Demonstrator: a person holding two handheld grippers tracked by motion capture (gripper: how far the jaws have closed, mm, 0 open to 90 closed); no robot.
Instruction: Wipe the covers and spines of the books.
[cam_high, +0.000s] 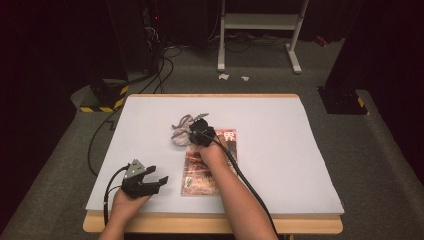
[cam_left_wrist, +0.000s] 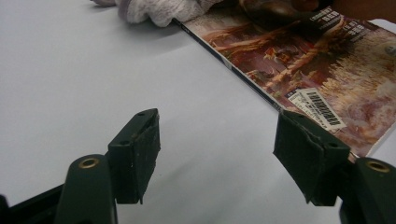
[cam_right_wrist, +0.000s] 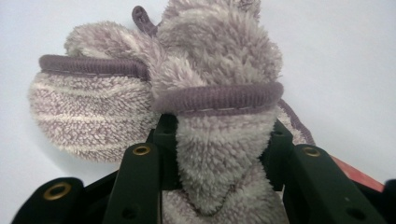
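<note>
A fluffy grey-and-lilac striped cloth piece with a purple hem (cam_right_wrist: 219, 60) lies bunched on the white table just past the top-left corner of a magazine (cam_high: 197, 177). My right gripper (cam_right_wrist: 219, 140) is shut on a fold of it, and the pile bulges between both jaws. From the high view the right gripper (cam_high: 194, 131) sits over the magazine's far end, against the fluffy cloth piece (cam_high: 180, 132). My left gripper (cam_high: 159, 175) rests near the front left with its jaws wide apart. In its own view the left gripper (cam_left_wrist: 217, 149) holds nothing, and the magazine (cam_left_wrist: 327, 60) lies just to its right.
The white table top (cam_high: 280, 150) has a wooden front edge. On the floor behind it stand a white metal frame (cam_high: 260, 22), black bases with yellow-black tape (cam_high: 102, 97) and loose cables. The right gripper's cable trails back over the magazine.
</note>
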